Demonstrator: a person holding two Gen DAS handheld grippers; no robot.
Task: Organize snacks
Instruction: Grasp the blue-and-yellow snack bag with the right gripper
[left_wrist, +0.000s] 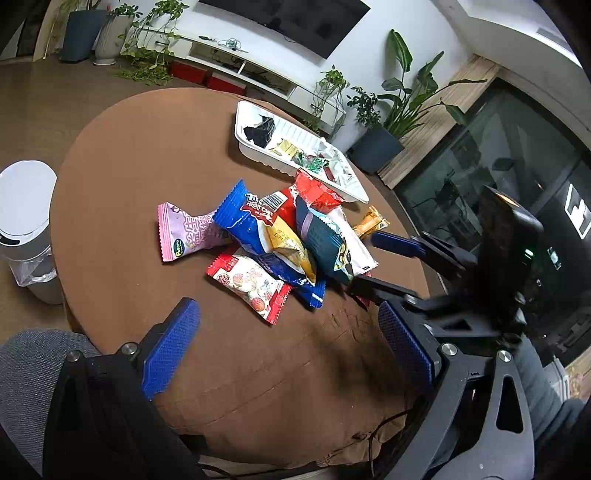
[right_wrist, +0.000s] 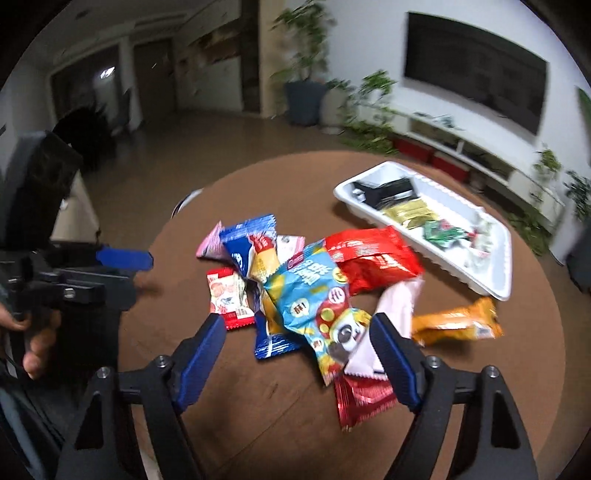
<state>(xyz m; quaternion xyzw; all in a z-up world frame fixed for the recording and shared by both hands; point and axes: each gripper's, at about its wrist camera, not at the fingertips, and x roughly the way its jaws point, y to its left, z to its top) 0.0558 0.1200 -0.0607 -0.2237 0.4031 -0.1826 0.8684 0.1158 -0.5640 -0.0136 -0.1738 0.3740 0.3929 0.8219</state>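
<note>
A pile of snack packets (left_wrist: 280, 236) lies mid-table: a pink packet (left_wrist: 188, 232), blue ones, a red-and-white one (left_wrist: 251, 288), a teal one (left_wrist: 325, 236) and an orange bar (left_wrist: 369, 223). My left gripper (left_wrist: 288, 325) is open and empty, just short of the pile. My right gripper (right_wrist: 299, 332) is open, its jaws on either side of the near end of the light-blue packet (right_wrist: 314, 295). In the left wrist view the right gripper (left_wrist: 373, 262) reaches into the pile from the right. The orange bar (right_wrist: 458, 325) lies apart.
A white tray (left_wrist: 258, 147) at the far side of the round brown table (left_wrist: 122, 184) holds several small wrapped snacks; it also shows in the right wrist view (right_wrist: 495, 273). A white bin (left_wrist: 26, 221) stands on the floor left of the table.
</note>
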